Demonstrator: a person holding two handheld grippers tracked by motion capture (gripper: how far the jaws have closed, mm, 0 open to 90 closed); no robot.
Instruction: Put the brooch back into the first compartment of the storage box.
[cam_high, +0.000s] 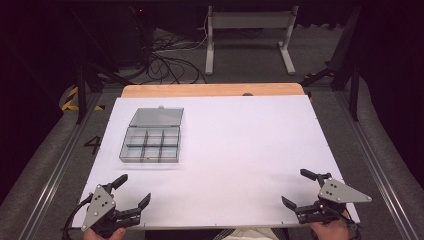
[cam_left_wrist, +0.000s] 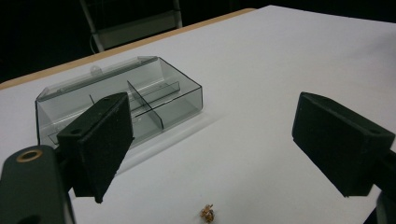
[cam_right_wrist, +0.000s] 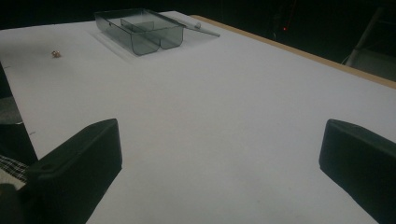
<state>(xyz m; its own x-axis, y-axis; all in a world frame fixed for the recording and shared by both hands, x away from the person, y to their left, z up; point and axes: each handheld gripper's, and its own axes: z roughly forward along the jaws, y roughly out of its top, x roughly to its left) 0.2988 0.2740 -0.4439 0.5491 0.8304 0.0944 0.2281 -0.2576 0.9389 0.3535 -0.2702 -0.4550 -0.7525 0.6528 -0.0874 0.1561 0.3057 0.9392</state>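
Note:
A clear plastic compartment box (cam_high: 150, 144) lies on the white table sheet (cam_high: 240, 145) at the left, its lid (cam_high: 157, 117) folded back flat behind it. The box (cam_left_wrist: 182, 100) has nothing visible in its compartments. A tiny golden-brown piece (cam_left_wrist: 207, 213) rests on the sheet in front of the box, between it and my left gripper. My left gripper (cam_high: 134, 189) stands open at the near left corner, aimed at the box, nothing between its fingers. My right gripper (cam_high: 295, 187) is open at the near right edge. From there the box (cam_right_wrist: 140, 30) and the small piece (cam_right_wrist: 55, 53) lie far off.
A wooden table edge (cam_high: 212, 90) runs along the back of the sheet. Behind it stand a grey metal frame (cam_high: 247, 35) and loose cables (cam_high: 165, 62) on the floor. Metal rails (cam_high: 60, 165) flank the table on both sides.

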